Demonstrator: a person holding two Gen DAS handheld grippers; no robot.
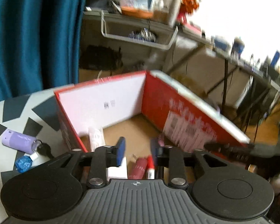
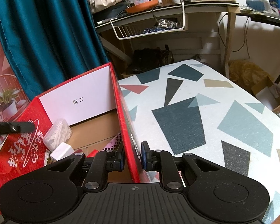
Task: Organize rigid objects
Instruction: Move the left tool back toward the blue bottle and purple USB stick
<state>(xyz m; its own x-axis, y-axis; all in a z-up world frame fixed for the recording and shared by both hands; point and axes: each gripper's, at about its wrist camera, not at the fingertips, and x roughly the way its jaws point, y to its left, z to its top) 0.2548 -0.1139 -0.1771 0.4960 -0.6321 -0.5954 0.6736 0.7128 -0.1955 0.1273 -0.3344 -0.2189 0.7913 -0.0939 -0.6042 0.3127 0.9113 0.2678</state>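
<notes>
A red cardboard box [image 1: 158, 100] with white inner flaps stands open on the patterned table. My left gripper [image 1: 137, 150] hovers open and empty over its inside, above a white block [image 1: 117, 171], a dark red tube [image 1: 139, 168], a red-capped marker [image 1: 150, 167] and a white tube [image 1: 96, 136]. My right gripper [image 2: 133, 158] straddles the box's right wall [image 2: 125, 127], one finger inside and one outside, jaws close to the wall. Inside the box in the right wrist view lie a clear case of white sticks [image 2: 57, 132] and a white block [image 2: 62, 150].
On the table left of the box lie a purple bottle [image 1: 18, 141], a blue-faceted item [image 1: 23, 164] and a black key fob [image 1: 45, 150]. The patterned tabletop [image 2: 205, 112] stretches right of the box. A teal curtain [image 2: 43, 37] and cluttered desks stand behind.
</notes>
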